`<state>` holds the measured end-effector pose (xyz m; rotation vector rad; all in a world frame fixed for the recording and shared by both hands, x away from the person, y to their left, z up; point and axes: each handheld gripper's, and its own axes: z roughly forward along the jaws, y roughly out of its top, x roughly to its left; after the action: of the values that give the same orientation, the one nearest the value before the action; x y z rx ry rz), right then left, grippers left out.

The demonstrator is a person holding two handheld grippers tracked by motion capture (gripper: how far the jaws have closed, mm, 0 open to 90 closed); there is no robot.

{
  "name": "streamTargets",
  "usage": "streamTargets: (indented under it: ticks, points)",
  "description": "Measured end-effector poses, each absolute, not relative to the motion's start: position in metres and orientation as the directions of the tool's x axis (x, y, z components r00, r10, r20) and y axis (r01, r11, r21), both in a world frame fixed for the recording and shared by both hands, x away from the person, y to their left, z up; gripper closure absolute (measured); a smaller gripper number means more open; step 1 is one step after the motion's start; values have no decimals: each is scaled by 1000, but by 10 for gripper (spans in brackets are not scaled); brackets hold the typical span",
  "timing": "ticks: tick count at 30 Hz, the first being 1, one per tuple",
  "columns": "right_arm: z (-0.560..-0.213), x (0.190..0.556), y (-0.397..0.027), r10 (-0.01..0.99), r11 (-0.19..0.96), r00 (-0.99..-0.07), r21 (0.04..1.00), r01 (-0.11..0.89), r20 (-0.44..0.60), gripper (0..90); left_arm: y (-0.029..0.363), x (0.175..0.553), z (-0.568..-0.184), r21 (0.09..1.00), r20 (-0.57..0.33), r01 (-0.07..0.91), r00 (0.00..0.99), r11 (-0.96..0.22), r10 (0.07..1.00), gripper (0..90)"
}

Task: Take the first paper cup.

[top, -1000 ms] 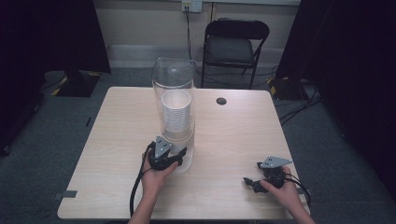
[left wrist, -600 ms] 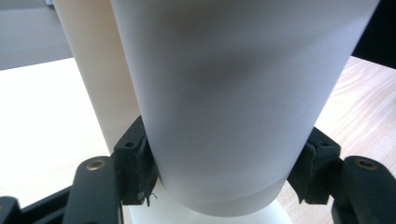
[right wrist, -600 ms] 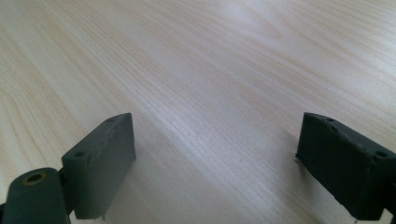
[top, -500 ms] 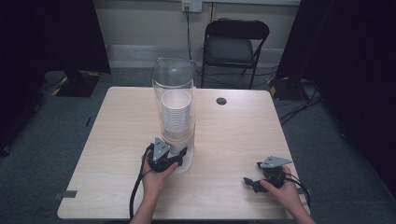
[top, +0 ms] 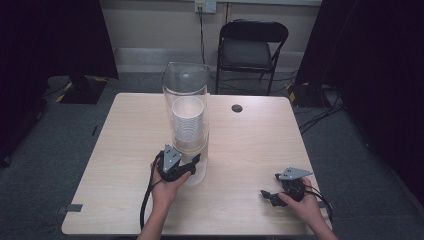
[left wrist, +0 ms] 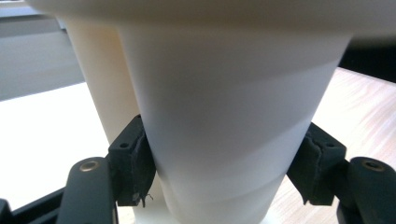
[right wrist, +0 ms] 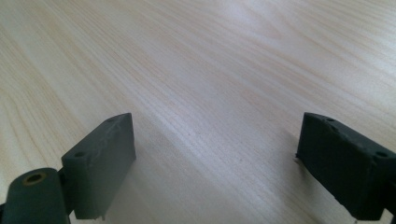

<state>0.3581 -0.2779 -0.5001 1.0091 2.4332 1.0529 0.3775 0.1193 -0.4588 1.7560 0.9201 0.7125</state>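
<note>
A tall clear tube dispenser stands on the table and holds a stack of white paper cups. My left gripper reaches in at its base. In the left gripper view, both pads of the left gripper touch the sides of the lowest white cup. Its jaws have just been opening a little, with the cup still between them. Another cup wall shows behind on the left. My right gripper rests near the table's front right, and in its own view the right gripper is open over bare wood.
The light wooden table has a small black round cap toward its far edge. A black folding chair stands behind the table. Cables lie on the grey floor at the right.
</note>
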Motion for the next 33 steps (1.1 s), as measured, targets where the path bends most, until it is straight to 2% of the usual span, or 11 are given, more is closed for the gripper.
streamTargets:
  ticks: [1, 2, 5, 6, 9, 23, 29, 33]
  points:
    - [-500, 358, -278, 707, 483, -707, 730, 484, 1, 108, 121, 378, -465, 911, 50, 319, 547, -263, 836, 351]
    - [-500, 358, -278, 707, 483, -707, 730, 484, 1, 108, 122, 380, -475, 843, 59, 413, 567, -345, 822, 358]
    - [-500, 358, -278, 704, 487, -710, 730, 480, -2, 108, 125, 370, -491, 878, -20, 409, 551, -249, 834, 344]
    - [-500, 358, -278, 704, 487, -710, 730, 480, -2, 108, 124, 369, -489, 886, 8, 381, 561, -266, 828, 344]
    - [-500, 358, -278, 705, 483, -709, 730, 484, 3, 107, 129, 368, -485, 888, 7, 371, 578, -270, 816, 335]
    - [-500, 358, -278, 705, 484, -709, 729, 483, 1, 107, 162, 356, -486, 859, 33, 390, 605, -333, 795, 323]
    - [-500, 358, -278, 705, 485, -709, 729, 483, 1, 106, 189, 351, -495, 845, 4, 449, 539, -291, 842, 318]
    - [-500, 358, -278, 705, 484, -709, 729, 483, 1, 106, 200, 351, -496, 855, 7, 446, 503, -267, 864, 316]
